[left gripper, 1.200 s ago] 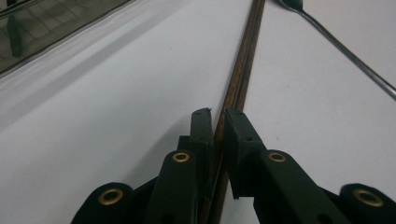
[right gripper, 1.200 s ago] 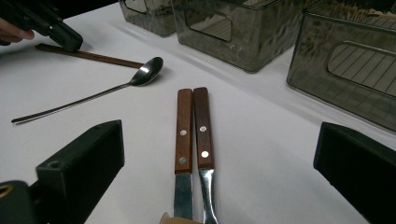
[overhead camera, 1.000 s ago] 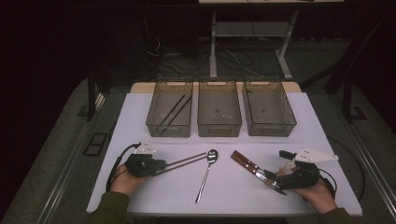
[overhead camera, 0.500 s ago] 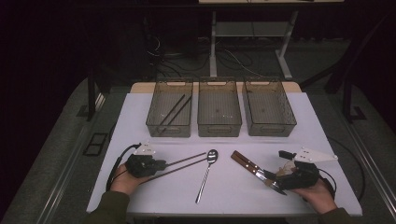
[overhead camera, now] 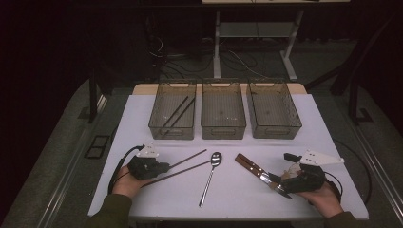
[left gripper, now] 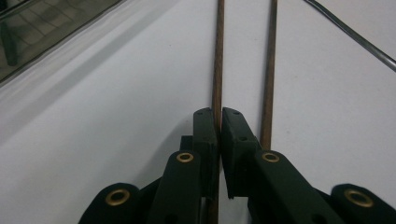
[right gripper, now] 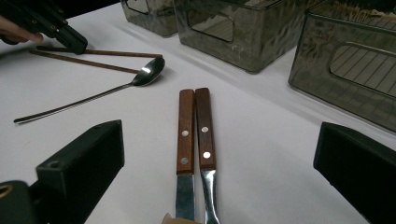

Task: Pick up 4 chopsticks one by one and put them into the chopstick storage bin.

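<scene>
High view: three bins (overhead camera: 223, 124) stand in a row toward the table's (overhead camera: 328, 142) far edge; two chopsticks (overhead camera: 175, 114) already lie in the left bin (overhead camera: 172, 128), while the middle and right bins look empty. Near the front edge, the left gripper (overhead camera: 159, 167) has been closing its jaws on one chopstick (overhead camera: 180, 172) of the pair still on the table, toward the front left corner. A spoon (overhead camera: 210, 175) lies at the front middle, and two knives (overhead camera: 254, 168) lie toward the front right, with the right gripper (overhead camera: 280, 184) at their blade ends. The sorting is judged as barely begun: chopsticks, spoon and knives remain out.

Left gripper view: the jaws are seen pressed onto the pinched chopstick (left gripper: 216, 56); the second chopstick (left gripper: 270, 70) lies just beside it, outside the jaws.

Right gripper view: the jaws are spread wide, holding nothing, with the two wooden-handled knives (right gripper: 195, 126) lying between them on the table. The spoon (right gripper: 93, 95) lies beyond, untouched.
</scene>
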